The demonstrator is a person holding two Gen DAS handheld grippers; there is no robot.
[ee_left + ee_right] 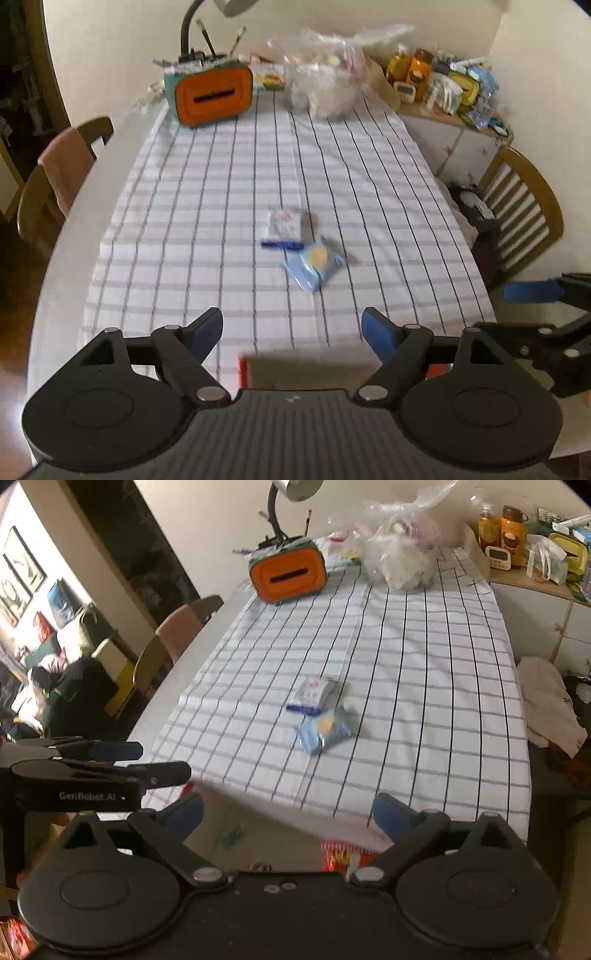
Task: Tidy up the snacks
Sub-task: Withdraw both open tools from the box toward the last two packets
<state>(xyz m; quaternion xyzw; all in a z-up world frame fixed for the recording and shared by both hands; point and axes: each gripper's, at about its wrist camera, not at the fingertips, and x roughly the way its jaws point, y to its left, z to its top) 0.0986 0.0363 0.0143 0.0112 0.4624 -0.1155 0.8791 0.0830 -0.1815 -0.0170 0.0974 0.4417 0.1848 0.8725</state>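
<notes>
On the white cloth with a dark grid lie 2 snack packs: a light blue plastic wrapper showing a round yellow biscuit and, touching its far side, a small white packet with a dark blue edge. The left gripper and right gripper both hang near the table's near edge, jaws spread wide, grasping nothing. An orange and teal tissue box and a clear plastic bag stand at the far end.

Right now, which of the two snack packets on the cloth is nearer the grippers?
The light blue packet with the round yellow biscuit picture; the white packet with the dark blue edge lies just beyond it.
</notes>
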